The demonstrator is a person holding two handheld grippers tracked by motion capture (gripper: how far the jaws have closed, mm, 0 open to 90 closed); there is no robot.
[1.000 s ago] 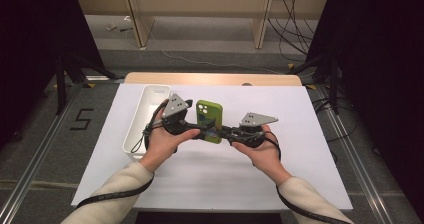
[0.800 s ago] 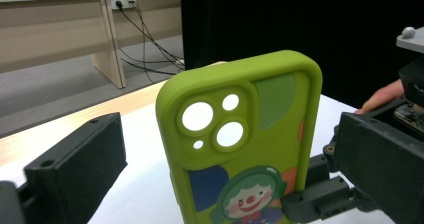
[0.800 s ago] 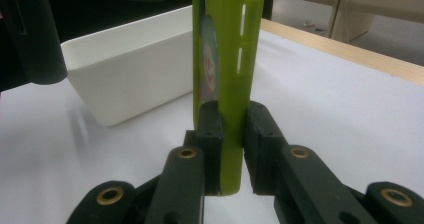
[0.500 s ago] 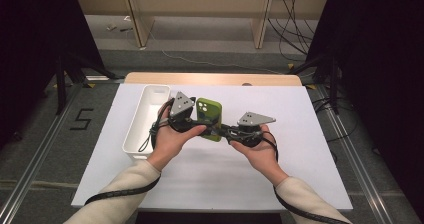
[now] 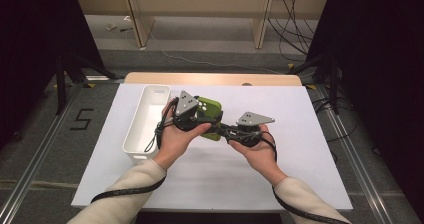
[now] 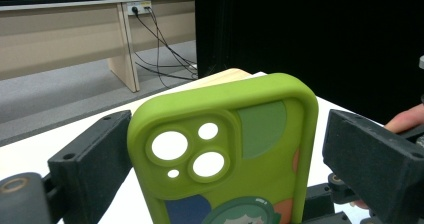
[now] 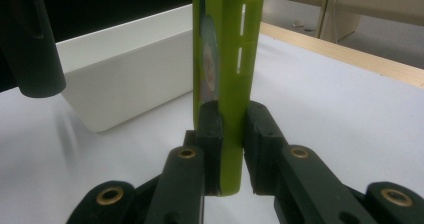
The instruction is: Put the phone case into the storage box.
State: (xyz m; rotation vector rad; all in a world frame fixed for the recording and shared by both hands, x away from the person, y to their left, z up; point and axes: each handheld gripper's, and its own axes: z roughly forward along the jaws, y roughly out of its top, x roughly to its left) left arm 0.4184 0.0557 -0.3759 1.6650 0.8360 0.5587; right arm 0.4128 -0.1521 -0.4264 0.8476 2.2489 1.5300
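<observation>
Green silicone phone case, held on edge above the desk: the right hand-held gripper is clamped on its lower rim, pads pressing both faces. Left hand-held gripper: jaws apart, one each side of the case's long edges with clear gaps, having just been closing a little, the case between them but not yet touched. Case back with camera cut-outs faces the left gripper view. White plastic bin, oblong, stands on the desk just left of the hands. Step in hand, by judgement: a handover from right to left. Next move calls for the left jaws to close squarely on the edges before the right lets go
</observation>
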